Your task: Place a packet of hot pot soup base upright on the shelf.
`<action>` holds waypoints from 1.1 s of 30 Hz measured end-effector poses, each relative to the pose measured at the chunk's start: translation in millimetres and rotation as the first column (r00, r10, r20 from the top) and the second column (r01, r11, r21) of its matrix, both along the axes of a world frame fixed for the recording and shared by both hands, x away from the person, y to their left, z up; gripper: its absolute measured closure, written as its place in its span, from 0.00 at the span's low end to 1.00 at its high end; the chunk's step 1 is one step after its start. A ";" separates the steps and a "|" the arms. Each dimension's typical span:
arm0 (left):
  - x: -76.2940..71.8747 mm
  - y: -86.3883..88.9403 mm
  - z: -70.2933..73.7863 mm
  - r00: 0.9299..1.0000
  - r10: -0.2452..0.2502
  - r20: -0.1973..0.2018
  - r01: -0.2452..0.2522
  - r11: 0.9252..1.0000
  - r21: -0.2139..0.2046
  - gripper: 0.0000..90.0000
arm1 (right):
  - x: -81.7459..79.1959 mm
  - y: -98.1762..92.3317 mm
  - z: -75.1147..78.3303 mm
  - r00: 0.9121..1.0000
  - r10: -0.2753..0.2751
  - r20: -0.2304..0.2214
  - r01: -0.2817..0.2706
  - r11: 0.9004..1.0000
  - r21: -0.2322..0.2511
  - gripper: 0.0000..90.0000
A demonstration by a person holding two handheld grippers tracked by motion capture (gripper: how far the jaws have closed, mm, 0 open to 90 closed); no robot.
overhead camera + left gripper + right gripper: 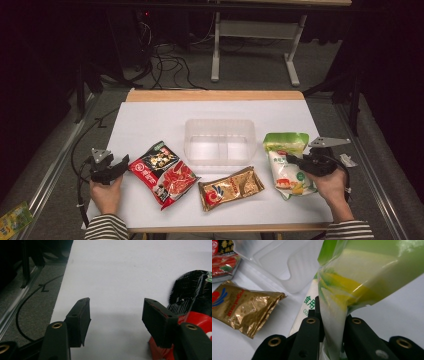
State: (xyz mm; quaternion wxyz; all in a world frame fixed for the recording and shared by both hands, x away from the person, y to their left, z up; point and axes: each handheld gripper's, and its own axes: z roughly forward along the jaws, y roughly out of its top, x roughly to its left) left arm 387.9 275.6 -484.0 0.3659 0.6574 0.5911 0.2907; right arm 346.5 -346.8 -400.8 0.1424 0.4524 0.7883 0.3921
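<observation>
The left gripper rests released on the desk beside the red noodle packet. Right of the clear tub, the right gripper pinches the green-and-white pouch; lift it level, clearing the tub's rim.

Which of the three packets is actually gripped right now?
The green-and-white packet, rightmost, pinched in the right gripper. The red one and gold one lie free.
</observation>
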 end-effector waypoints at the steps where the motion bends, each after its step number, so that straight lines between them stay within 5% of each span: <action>1: -0.3 -0.2 0.0 1.000 0.002 0.004 -0.002 1.000 0.001 0.44 | -1.6 0.1 1.4 1.000 -0.002 0.011 0.002 1.000 0.006 0.95; 22: -0.8 0.5 0.1 1.000 -0.007 0.006 0.007 1.000 -0.004 0.44 | -17.4 9.6 28.0 0.990 -0.039 0.133 0.037 0.999 0.018 0.96; 33: -0.9 -0.5 0.1 1.000 -0.006 0.009 0.006 1.000 0.002 0.44 | -20.2 14.6 36.0 0.987 -0.031 0.160 0.025 0.999 0.039 0.96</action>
